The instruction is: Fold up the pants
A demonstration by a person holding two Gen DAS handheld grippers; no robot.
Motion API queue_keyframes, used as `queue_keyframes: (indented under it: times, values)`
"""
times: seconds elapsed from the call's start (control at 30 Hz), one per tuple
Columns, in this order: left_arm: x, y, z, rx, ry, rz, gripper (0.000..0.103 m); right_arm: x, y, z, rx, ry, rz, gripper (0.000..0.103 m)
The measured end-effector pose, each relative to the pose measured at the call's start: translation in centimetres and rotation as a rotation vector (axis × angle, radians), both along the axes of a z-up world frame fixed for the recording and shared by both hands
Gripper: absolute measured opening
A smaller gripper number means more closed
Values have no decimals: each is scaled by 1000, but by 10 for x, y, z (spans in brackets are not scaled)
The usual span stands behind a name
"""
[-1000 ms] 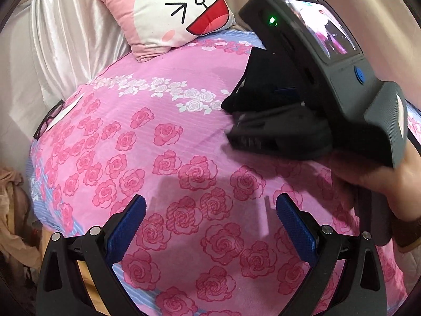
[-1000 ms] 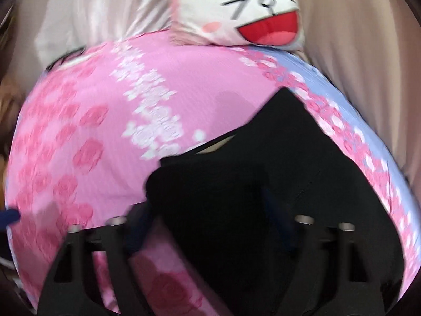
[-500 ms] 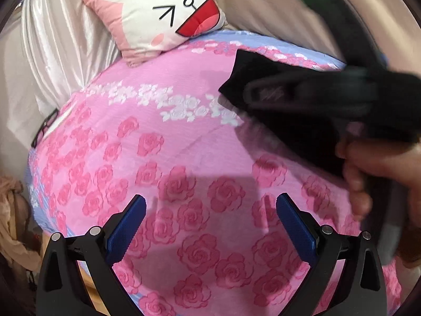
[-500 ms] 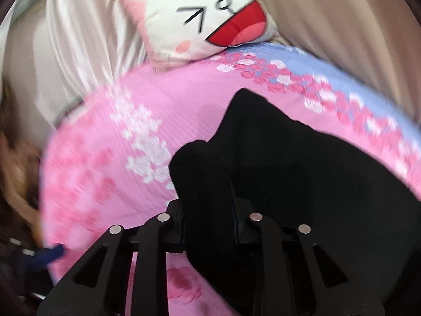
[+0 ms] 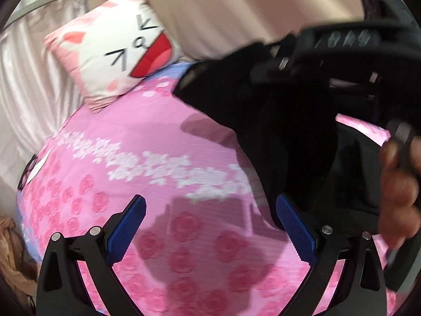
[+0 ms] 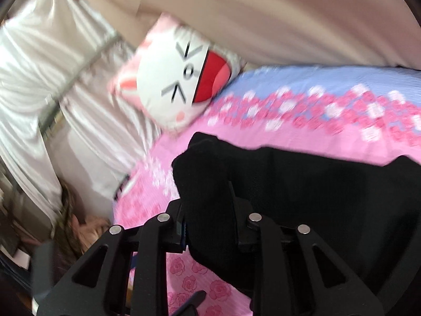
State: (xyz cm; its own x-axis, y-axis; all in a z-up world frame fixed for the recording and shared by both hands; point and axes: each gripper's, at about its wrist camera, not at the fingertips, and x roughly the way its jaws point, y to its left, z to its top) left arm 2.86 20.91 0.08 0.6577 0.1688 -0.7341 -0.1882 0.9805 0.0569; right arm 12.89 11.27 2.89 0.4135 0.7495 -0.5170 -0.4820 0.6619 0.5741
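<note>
A pink bedspread printed with red roses and a band of white flowers (image 5: pixel 163 137) covers the bed, its far edge trimmed in pale lilac-blue. Beige curtains (image 6: pixel 289 18) hang behind the bed's far edge, and silvery white drapes (image 5: pixel 29 84) fall along its left side. A pair of black fabric pants (image 6: pixel 329 184) lies across the right part of the bedspread, one bunched end lifted off the cover toward the far edge. A square pink-and-white cushion with a cartoon rabbit face and a wide red mouth (image 5: pixel 115 50) leans at the bed's far left corner, clear of the pants.

The right gripper (image 6: pixel 208 210), black-framed and held in a person's hand (image 5: pixel 400 192), has just been closing; its jaws stand narrow and pinch a thick fold of the pants between them, the cloth rising above the fingertips and draping down behind. Seen from the left wrist, that gripper hangs above the bedspread with the dark fabric trailing beneath it.

The left gripper (image 5: pixel 210 226) hovers over the near rose-printed part of the cover, its blue-padded jaws spread wide and holding nothing. The hanging pants reach just behind its right pad; whether they touch is unclear.
</note>
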Motion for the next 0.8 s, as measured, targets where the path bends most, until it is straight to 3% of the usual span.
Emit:
queue_keyframes:
  times: [0.3,0.5,0.67,0.8]
  values:
    - [15,-84,9,50,-9,-161,98,-5,-112,34,120,-48,-116,21]
    - [18,-142,15,72,-21,-269,98,-28,-214,49,212,-90,-243,21]
    - [21,-183,10,84,-15,-344,98,-59,-296,47,260,-106,-347,21]
    - [21,-209,1,91,10,-387,98,-81,-343,30,265,-87,-427,21]
